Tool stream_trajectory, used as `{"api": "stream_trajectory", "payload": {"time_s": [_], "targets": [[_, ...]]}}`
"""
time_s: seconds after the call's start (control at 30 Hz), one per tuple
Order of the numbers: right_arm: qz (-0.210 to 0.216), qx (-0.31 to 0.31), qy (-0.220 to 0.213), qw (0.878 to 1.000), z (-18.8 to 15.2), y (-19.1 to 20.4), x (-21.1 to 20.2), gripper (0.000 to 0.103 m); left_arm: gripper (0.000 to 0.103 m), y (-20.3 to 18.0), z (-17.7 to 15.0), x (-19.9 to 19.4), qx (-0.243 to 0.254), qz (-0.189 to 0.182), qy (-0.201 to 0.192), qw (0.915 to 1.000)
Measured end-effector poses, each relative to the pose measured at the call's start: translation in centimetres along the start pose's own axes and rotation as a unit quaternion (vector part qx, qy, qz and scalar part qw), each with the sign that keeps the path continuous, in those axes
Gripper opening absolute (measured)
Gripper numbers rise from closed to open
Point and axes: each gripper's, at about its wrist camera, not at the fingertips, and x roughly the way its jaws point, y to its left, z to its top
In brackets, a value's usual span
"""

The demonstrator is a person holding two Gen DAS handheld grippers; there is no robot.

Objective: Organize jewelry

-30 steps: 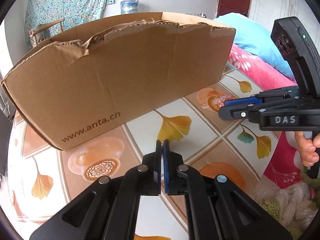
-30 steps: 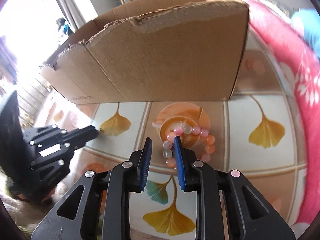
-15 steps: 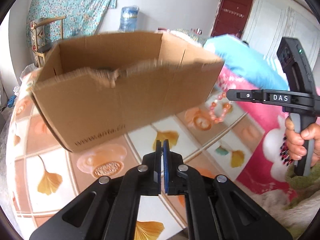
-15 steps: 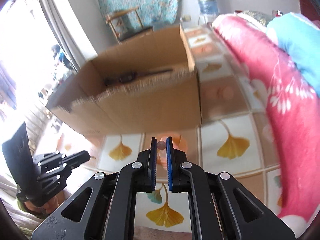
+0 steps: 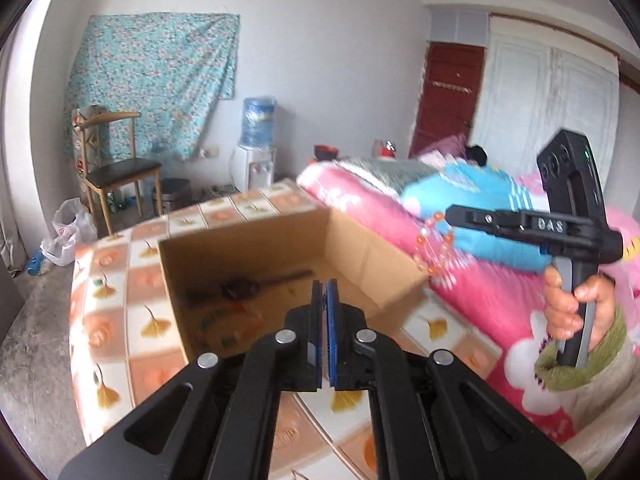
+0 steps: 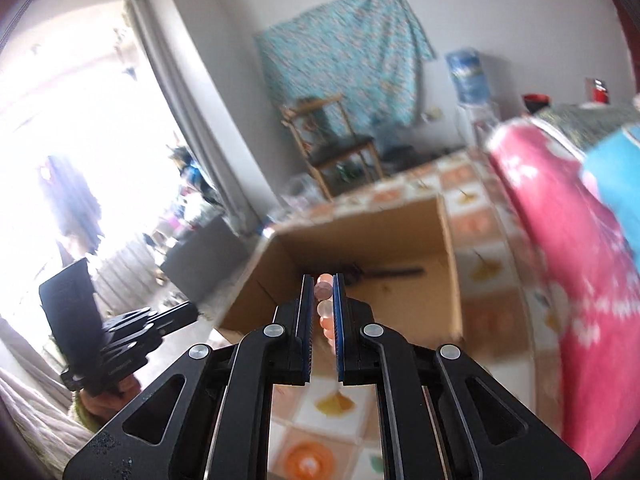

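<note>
A pink and orange bead bracelet (image 6: 325, 300) is pinched between the blue pads of my right gripper (image 6: 322, 280), which is shut on it. In the left wrist view that bracelet (image 5: 434, 246) dangles from the right gripper (image 5: 450, 213), in the air just right of the open cardboard box (image 5: 384, 264). My left gripper (image 5: 324, 284) is shut with nothing in it and hangs over the box's near side. Dark jewelry pieces (image 5: 240, 289) lie on the box floor. The box (image 6: 450, 264) stands on a tiled surface.
The ginkgo-patterned tiled surface (image 5: 116, 320) carries the box. A pink and blue quilt pile (image 5: 460, 280) rises to the right. A wooden chair (image 5: 116, 172) and a water dispenser (image 5: 256, 152) stand against the far wall. A hand (image 5: 568, 304) grips the right handle.
The right gripper shut on the bracelet and lifted it off the tiles. Both grippers rose, so the box's inside now shows from above.
</note>
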Motion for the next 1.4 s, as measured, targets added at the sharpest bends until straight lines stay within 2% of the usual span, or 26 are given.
{"api": "stream_trajectory", "payload": {"time_s": [0.1, 0.17, 0.33, 0.47, 0.63, 0.97, 1.03, 1.1, 1.2, 1.4], "targets": [[0.006, -0.013, 0.004, 1.000, 0.9, 0.1, 2.3, 0.007, 0.001, 1.9, 1.3, 2.2, -0.010, 0.030, 0.018, 0.9993], [0.011, -0.013, 0.018, 1.000, 1.0, -0.3, 4.2, 0.007, 0.001, 3.3, 1.4, 4.2, -0.029, 0.031, 0.046, 0.9980], [0.010, -0.002, 0.071, 0.997, 0.5, -1.8, 8.1, 0.007, 0.002, 6.1, 0.4, 9.6, -0.065, 0.033, 0.131, 0.9887], [0.003, 0.001, 0.100, 0.995, -0.1, -2.5, 9.6, 0.007, 0.002, 7.0, -0.6, 11.6, -0.082, 0.030, 0.171, 0.9814], [0.004, 0.007, 0.122, 0.993, -0.1, -3.1, 10.6, 0.007, 0.004, 7.5, -1.2, 12.8, -0.093, 0.035, 0.200, 0.9747], [0.004, 0.022, 0.171, 0.985, 0.0, -2.9, 13.1, 0.007, 0.019, 6.7, -0.8, 12.7, -0.073, 0.041, 0.191, 0.9781], [0.008, 0.033, 0.189, 0.981, 0.1, -3.0, 13.7, 0.007, 0.021, 6.6, -0.7, 12.4, -0.071, 0.045, 0.183, 0.9796], [-0.006, 0.037, 0.206, 0.978, 0.1, -3.2, 14.3, 0.008, 0.026, 6.4, -0.4, 11.6, -0.067, 0.049, 0.169, 0.9821], [-0.056, 0.020, 0.201, 0.978, 0.2, -3.4, 13.8, 0.011, 0.038, 5.9, -0.2, 10.4, -0.058, 0.061, 0.151, 0.9849], [-0.083, 0.029, 0.167, 0.982, 0.1, -3.4, 10.2, 0.011, 0.054, 5.0, -0.1, 8.4, -0.047, 0.078, 0.131, 0.9871]]}}
